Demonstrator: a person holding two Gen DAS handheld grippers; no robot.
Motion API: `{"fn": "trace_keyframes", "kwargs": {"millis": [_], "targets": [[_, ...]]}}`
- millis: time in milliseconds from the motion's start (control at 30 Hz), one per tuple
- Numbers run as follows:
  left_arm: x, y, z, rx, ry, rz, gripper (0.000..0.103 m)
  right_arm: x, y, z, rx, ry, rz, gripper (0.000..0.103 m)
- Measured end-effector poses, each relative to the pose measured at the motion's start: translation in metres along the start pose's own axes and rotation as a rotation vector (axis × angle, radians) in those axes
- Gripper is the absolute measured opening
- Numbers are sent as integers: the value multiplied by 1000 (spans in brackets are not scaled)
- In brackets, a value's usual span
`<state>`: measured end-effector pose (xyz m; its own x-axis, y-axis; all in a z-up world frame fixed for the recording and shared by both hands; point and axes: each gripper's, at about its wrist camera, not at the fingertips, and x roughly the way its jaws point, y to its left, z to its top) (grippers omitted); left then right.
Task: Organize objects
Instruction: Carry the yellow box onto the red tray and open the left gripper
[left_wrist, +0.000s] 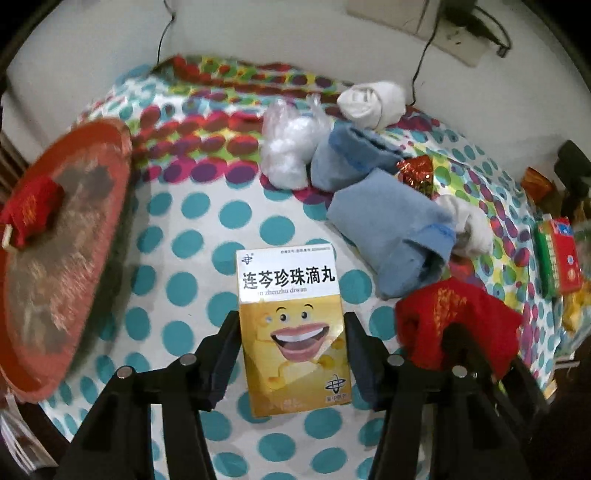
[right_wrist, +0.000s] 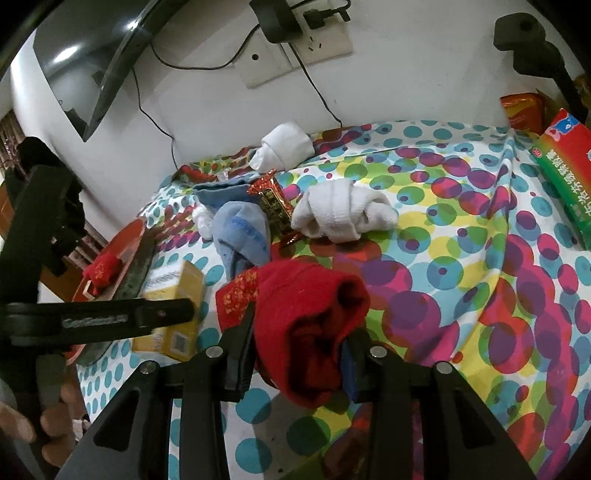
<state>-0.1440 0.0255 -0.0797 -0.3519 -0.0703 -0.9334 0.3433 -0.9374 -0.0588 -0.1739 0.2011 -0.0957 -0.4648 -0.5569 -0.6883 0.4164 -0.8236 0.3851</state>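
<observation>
The left tongs (left_wrist: 291, 354) point steeply down at the bench (left_wrist: 192, 266), which is covered in a dotted cloth, and their fingers stand spread on either side of a yellow medicine box (left_wrist: 291, 332) with a cartoon face; the box lies flat on the cloth between them, and whether the pads still touch its edges cannot be told. Just right of these tongs sits a red sock (left_wrist: 454, 325), pinched in the right tongs (right_wrist: 299, 354), whose fingers (right_wrist: 240, 354) press on the bundled fabric from both sides and hold it just above the cloth. In the right wrist view the medicine box (right_wrist: 173, 295) shows to the left of the sock, partly hidden behind one black arm of the left tongs (right_wrist: 110, 317). Left of the left tongs a round red tray (left_wrist: 66, 258) lies at the bench edge with another small red bundle (left_wrist: 29, 210) on it. Beyond the box, ahead and to the right, lie two rolled blue socks (left_wrist: 391, 236), a red foil packet (left_wrist: 417, 173) just beside them, and a white sock (left_wrist: 469, 225) touching the nearer blue one. Farther on are a clear plastic bag of white balls (left_wrist: 288, 147) and another rolled white sock (left_wrist: 369, 103) close to the wall. Far to the right a green and red carton (right_wrist: 565, 173) lies at the bench edge.
</observation>
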Motion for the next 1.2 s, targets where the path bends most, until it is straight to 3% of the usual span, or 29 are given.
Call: {"fn": "trace_keyframes", "kwargs": {"millis": [467,1200], "targets": [[-42,17,-3,109,-103,5,56,4,5,0,-5,5,-48,36],[-78,85,17,101,-186,44,56,5,12,-1,-37,8,-107,37]]}}
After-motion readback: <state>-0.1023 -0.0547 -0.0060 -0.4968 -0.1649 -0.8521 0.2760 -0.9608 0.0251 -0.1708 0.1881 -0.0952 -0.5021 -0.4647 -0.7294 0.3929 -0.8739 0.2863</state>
